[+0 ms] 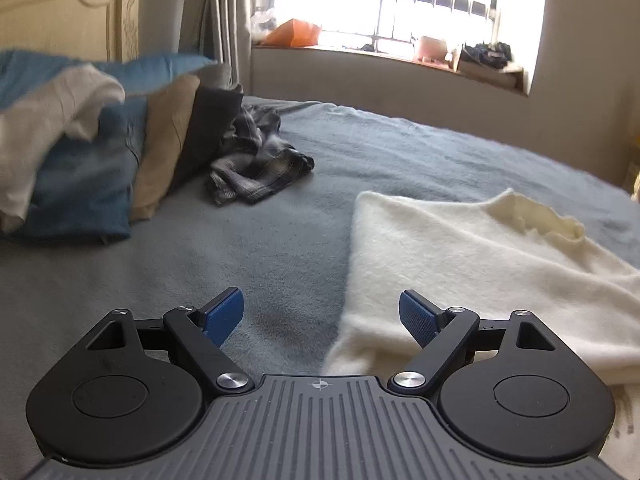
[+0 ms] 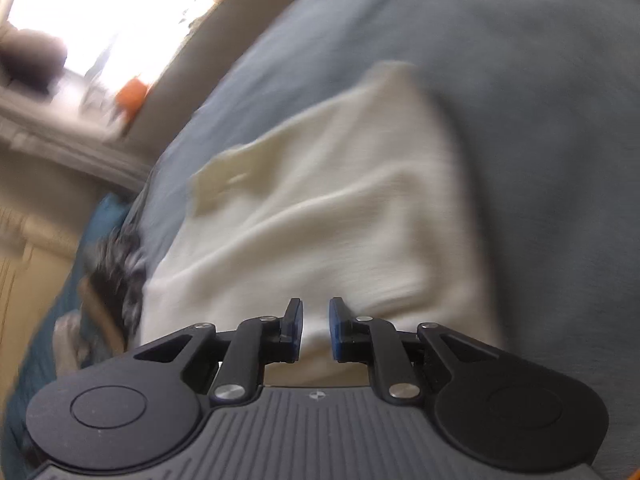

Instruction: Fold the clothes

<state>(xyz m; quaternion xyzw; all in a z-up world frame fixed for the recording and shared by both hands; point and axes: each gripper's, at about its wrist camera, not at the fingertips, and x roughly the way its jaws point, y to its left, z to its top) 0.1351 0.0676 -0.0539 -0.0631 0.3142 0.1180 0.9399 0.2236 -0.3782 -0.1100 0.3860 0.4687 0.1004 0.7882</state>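
Left wrist view: left gripper point(image 1: 321, 318) sits at bottom centre, jaws spread wide, nothing between them. Its right pad overlaps the near edge of the cream sweater point(image 1: 472, 272), which lies flat on the grey bedspread point(image 1: 248, 248) and fills the lower right; its far right side is cut off by the frame edge.

Right wrist view: right gripper point(image 2: 316, 330) at bottom centre, jaws nearly together with a narrow gap showing. The sweater point(image 2: 320, 208) shows through the gap; whether cloth is pinched I cannot tell. This whole view is smeared by blur and tilted.

Mid left, left view: a stack of clothes point(image 1: 92, 160), white, blue, tan and dark layers, blurred at the left edge. Just beside it, a crumpled plaid garment point(image 1: 256, 160).

Far: carved headboard point(image 1: 80, 4) upper left, curtain point(image 1: 224, 20), and a barred window point(image 1: 400, 4) washed out by glare. Sill clutter, including something orange point(image 1: 294, 32), is hard to make out.
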